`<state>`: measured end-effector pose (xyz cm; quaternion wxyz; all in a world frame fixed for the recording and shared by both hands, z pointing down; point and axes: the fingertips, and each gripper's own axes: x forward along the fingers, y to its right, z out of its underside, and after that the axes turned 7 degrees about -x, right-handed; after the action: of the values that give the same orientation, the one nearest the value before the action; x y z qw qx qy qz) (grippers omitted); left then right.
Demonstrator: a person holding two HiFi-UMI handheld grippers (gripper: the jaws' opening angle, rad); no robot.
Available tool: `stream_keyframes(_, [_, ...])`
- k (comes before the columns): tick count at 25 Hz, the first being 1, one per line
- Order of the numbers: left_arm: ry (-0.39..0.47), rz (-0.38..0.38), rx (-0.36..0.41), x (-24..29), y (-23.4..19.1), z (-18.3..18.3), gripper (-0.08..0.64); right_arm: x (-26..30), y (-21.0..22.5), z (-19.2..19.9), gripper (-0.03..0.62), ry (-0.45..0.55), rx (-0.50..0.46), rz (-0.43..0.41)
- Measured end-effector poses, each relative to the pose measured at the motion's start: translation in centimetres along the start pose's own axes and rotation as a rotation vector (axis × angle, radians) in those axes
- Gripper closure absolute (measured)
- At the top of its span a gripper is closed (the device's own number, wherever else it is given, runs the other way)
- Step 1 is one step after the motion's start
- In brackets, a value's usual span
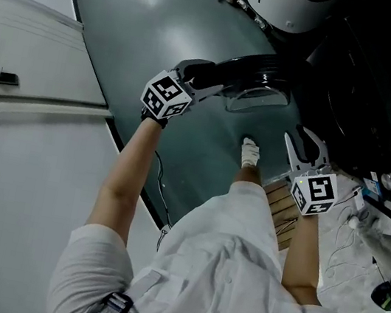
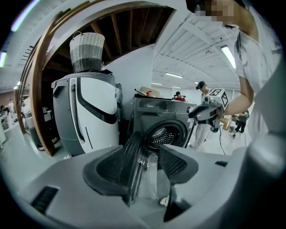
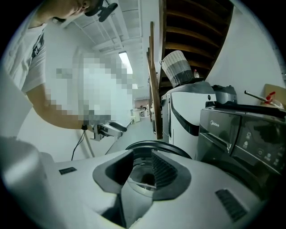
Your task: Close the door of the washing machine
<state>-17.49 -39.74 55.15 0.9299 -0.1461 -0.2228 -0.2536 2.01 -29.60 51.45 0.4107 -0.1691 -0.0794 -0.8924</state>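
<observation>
Door (image 2: 132,162): swung wide open, standing well out from the front of the washing machine (image 2: 166,117), drum opening (image 2: 164,136) bare behind it.
Build: dark round rim around a clear glass bowl (image 3: 142,178); probably stiff and fairly heavy, swinging on one hinge only, with the glass smooth and likely slippery.
Where to take hold: on the dark rim at the free edge, away from the hinge; a flat push on the rim should do as well as a pinch. Best to keep off the glass.
Left tongs (image 2: 143,163): spread, with the door rim edge-on in the gap and no pad visibly pressing on it.
Right tongs (image 3: 142,167): spread wide and pinching nothing, looking across the rim and bowl from the other side.
Head view: left tongs (image 1: 207,79) at one end of the door (image 1: 252,70), right tongs (image 1: 304,143) nearer the machine.
Next move, as a guess: swing the door towards the drum until the latch catches.
Risk: tongs trapped between door and front.
Around: white appliance (image 2: 87,112) beside the machine, basket (image 2: 87,51) on top.
</observation>
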Motion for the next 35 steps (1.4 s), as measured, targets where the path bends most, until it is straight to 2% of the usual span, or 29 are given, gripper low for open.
stream_keyframes(4, [-0.082,-0.01,0.041,3.5,-2.9,1.0,0.281,1.7,1.8,0.5,0.449,-0.011,0.012,-0.013])
stream_keyframes(8, [-0.152,-0.014,0.057,6.2,-4.9,2.1,0.278,2.8,3.2,0.7,0.448,-0.017,0.02,-0.022])
stream_keyframes(16, [-0.239,-0.009,0.044,9.4,-5.4,4.8,0.276,3.1,4.1,0.7,0.446,-0.02,0.022,-0.022])
stream_keyframes(27, [-0.245,-0.102,0.03,9.7,-4.0,6.0,0.298,-1.2,2.6,2.8,0.446,-0.026,0.045,0.028])
stream_keyframes(35, [-0.248,-0.082,0.036,9.6,0.7,7.3,0.308,-5.5,-0.2,3.6,0.446,-0.016,0.054,0.078])
